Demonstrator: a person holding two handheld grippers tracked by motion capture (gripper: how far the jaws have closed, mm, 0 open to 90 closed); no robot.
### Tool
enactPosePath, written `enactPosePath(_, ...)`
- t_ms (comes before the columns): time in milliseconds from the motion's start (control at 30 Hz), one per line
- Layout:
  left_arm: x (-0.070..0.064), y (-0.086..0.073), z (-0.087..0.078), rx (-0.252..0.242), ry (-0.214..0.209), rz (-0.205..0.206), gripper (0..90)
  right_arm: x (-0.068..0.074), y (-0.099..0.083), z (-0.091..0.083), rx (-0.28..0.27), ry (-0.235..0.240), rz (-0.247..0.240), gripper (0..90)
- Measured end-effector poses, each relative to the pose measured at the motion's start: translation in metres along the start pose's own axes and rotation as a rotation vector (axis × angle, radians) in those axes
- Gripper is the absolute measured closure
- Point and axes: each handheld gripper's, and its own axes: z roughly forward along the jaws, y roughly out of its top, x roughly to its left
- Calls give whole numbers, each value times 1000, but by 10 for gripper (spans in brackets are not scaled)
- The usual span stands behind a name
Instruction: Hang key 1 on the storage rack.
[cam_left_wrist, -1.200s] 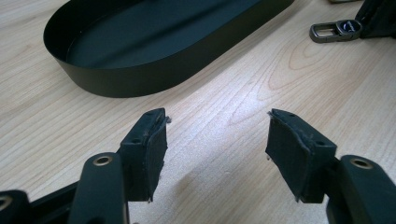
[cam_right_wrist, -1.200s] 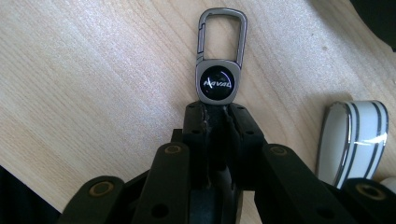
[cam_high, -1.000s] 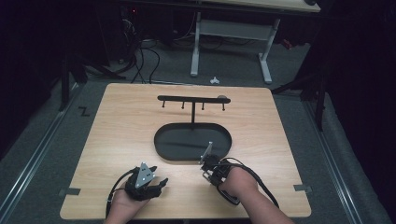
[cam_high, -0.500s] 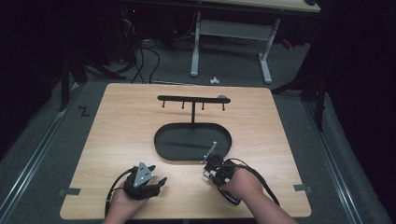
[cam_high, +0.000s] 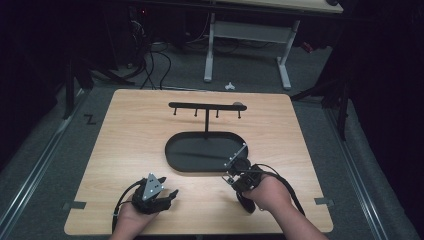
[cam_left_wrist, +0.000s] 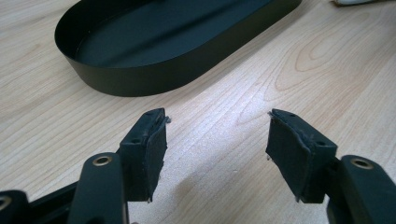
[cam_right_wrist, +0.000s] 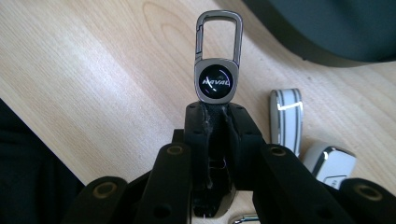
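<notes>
The right tongs (cam_right_wrist: 212, 109) were clamped hard on the lower end of a key fob (cam_right_wrist: 215, 60), a metal piece with a round dark badge and a carabiner loop standing straight up beyond the jaw tips. In the high view the right tongs (cam_high: 235, 167) had the key fob (cam_high: 238, 154) raised off the surface (cam_high: 125, 150), its loop poking up over the near right rim of the oval tray (cam_high: 172, 150). Against the picture a second back, the fob had shifted a touch to the right and nearer the person, a small adjustment rather than a real carry, so it looked as if the grip was being settled before the trip. Behind the tray stood the hook rack (cam_high: 206, 106), its bar and small pegs well apart from the fob, and that loop looked made for one of them; the hanging was not yet begun. The left tongs (cam_high: 167, 194) sat low on the surface near the front edge, unmoved since that earlier picture, and in their own view the left tongs (cam_left_wrist: 215, 140) gaped wide with nothing between the pads, the tray's wall (cam_left_wrist: 154, 77) just ahead. Beside the right jaws lay two white fobs (cam_right_wrist: 286, 119) on the wood, waiting their turn.
</notes>
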Motion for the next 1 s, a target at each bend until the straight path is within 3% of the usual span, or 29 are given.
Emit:
enactPosePath(433,-1,0,0,-5,-1,2,378,-8,7,-26,-72,-27,29,811)
enactPosePath(800,-1,0,0,1,-7,6,378,-19,26,-49,-137,-68,45,811)
enactPosePath(867,-1,0,0,1,-8,5,378,-19,30,-52,-143,-70,65,811)
enactPosePath(1000,-1,0,-1,-1,-7,4,378,-21,38,-56,-157,-78,53,811)
